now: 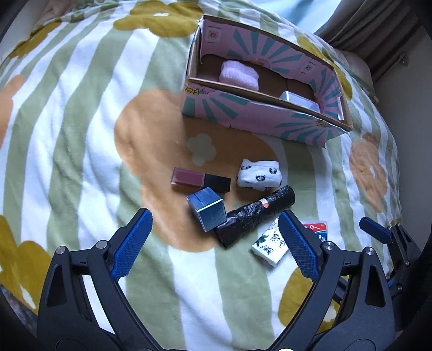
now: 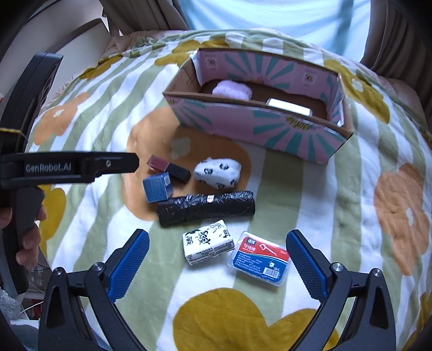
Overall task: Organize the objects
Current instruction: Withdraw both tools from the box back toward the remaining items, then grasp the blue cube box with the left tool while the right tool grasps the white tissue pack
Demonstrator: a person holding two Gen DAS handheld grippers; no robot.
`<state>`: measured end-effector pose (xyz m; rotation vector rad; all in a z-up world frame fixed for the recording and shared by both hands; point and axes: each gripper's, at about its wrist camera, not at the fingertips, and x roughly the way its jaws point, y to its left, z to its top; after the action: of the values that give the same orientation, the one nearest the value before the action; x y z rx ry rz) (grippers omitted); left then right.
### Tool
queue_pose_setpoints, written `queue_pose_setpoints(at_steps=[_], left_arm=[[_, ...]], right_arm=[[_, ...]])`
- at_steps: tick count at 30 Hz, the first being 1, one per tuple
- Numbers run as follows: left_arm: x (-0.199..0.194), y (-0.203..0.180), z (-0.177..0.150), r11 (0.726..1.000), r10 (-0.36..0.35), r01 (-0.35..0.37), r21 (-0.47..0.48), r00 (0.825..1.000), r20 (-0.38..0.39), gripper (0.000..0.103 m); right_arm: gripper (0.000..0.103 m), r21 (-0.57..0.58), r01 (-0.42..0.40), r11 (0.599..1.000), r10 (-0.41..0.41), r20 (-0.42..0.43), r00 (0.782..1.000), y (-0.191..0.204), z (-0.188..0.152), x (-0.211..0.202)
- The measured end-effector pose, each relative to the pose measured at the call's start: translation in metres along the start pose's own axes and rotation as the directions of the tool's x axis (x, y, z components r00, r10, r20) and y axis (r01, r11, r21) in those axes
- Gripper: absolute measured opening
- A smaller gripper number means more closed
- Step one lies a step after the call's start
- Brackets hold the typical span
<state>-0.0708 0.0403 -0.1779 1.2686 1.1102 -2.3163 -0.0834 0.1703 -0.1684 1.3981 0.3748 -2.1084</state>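
A pink cardboard box (image 1: 259,118) (image 2: 270,129) stands on the flowered blanket and holds a pink cloth roll (image 1: 239,74) and a silver tin (image 1: 299,101). In front of it lie a dark red lipstick box (image 1: 201,179), a blue cube (image 1: 208,212), a white patterned sock roll (image 1: 259,174), a black bag roll (image 1: 255,214), a white tissue pack (image 2: 208,241) and a floss pick box (image 2: 260,257). My left gripper (image 1: 216,248) is open and empty, just short of the blue cube. My right gripper (image 2: 217,263) is open and empty over the tissue pack and floss box.
The blanket (image 1: 81,135) covers a bed. Curtains (image 2: 270,16) hang behind it. The left gripper's body and the hand holding it (image 2: 29,189) show at the left of the right wrist view. The bed's edge drops off at the right (image 1: 405,162).
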Motion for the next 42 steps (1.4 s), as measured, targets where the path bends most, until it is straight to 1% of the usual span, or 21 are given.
queue_pose_setpoints(at_steps=[2, 3, 5, 6, 8, 10, 14, 17, 20, 22, 24, 26, 27, 28, 31, 35, 42], left_arm=[[0.014, 0.004, -0.001, 1.0, -0.001, 0.001, -0.016, 1.0, 0.001, 0.094], [0.02, 0.006, -0.001, 0.999, 0.002, -0.001, -0.04, 1.0, 0.011, 0.094], [0.033, 0.01, -0.001, 0.998, -0.003, 0.004, -0.056, 1.0, 0.007, 0.094], [0.039, 0.011, 0.0, 0.996, -0.002, 0.004, -0.085, 1.0, 0.02, 0.094], [0.051, 0.013, 0.0, 0.996, -0.007, 0.009, -0.094, 1.0, 0.015, 0.09], [0.062, 0.013, 0.001, 0.993, -0.005, 0.007, -0.119, 1.0, 0.018, 0.084], [0.08, 0.015, 0.001, 0.99, -0.009, 0.01, -0.143, 1.0, 0.013, 0.078], [0.089, 0.015, 0.0, 0.988, -0.015, 0.015, -0.153, 1.0, 0.007, 0.074], [0.096, 0.014, -0.001, 0.985, -0.022, 0.022, -0.171, 1.0, 0.004, 0.065], [0.1, 0.014, 0.0, 0.984, -0.03, 0.029, -0.178, 1.0, -0.002, 0.056], [0.103, 0.012, 0.0, 0.982, -0.024, 0.025, -0.187, 1.0, 0.003, 0.055], [0.104, 0.011, 0.001, 0.982, -0.017, 0.018, -0.19, 1.0, 0.006, 0.048], [0.105, 0.011, 0.002, 0.981, -0.016, 0.017, -0.194, 1.0, 0.004, 0.042], [0.105, 0.011, 0.002, 0.979, -0.023, 0.023, -0.202, 1.0, 0.004, 0.041], [0.107, 0.013, 0.002, 0.976, -0.033, 0.034, -0.213, 0.999, 0.01, 0.041], [0.108, 0.01, 0.004, 0.98, -0.026, 0.027, -0.197, 1.0, 0.012, 0.041], [0.108, 0.01, 0.004, 0.977, -0.044, 0.047, -0.207, 0.999, 0.016, 0.041]], right_arm=[[0.101, -0.024, 0.002, 1.0, -0.002, -0.001, 1.0, 0.002, -0.003, 0.012], [0.1, -0.041, 0.005, 0.999, -0.005, -0.002, 1.0, 0.003, -0.004, 0.018], [0.098, -0.069, 0.005, 0.998, -0.005, -0.004, 1.0, 0.006, -0.005, 0.028], [0.098, -0.082, 0.004, 0.997, -0.005, -0.007, 1.0, 0.007, -0.005, 0.033], [0.097, -0.108, 0.001, 0.994, -0.003, -0.011, 1.0, 0.008, -0.006, 0.044], [0.094, -0.127, -0.007, 0.992, 0.005, -0.016, 1.0, 0.009, -0.006, 0.052], [0.09, -0.167, -0.012, 0.986, 0.006, -0.034, 0.999, 0.012, -0.01, 0.068], [0.087, -0.173, -0.021, 0.985, 0.014, -0.043, 0.999, 0.011, -0.013, 0.075], [0.081, -0.181, -0.029, 0.983, 0.019, -0.057, 0.998, 0.011, -0.014, 0.081], [0.077, -0.184, -0.035, 0.982, 0.023, -0.066, 0.998, 0.011, -0.014, 0.084], [0.077, -0.186, -0.04, 0.982, 0.028, -0.066, 0.997, 0.011, -0.013, 0.085], [0.076, -0.185, -0.044, 0.982, 0.031, -0.07, 0.997, 0.01, -0.012, 0.087], [0.072, -0.184, -0.045, 0.982, 0.031, -0.075, 0.997, 0.01, -0.012, 0.088], [0.067, -0.183, -0.05, 0.982, 0.035, -0.088, 0.996, 0.009, -0.012, 0.09], [0.058, -0.162, -0.079, 0.984, 0.062, -0.108, 0.992, 0.006, -0.012, 0.094], [0.057, -0.164, -0.067, 0.984, 0.05, -0.105, 0.993, 0.006, -0.013, 0.093], [0.056, -0.149, -0.066, 0.987, 0.05, -0.111, 0.993, 0.001, -0.011, 0.09]])
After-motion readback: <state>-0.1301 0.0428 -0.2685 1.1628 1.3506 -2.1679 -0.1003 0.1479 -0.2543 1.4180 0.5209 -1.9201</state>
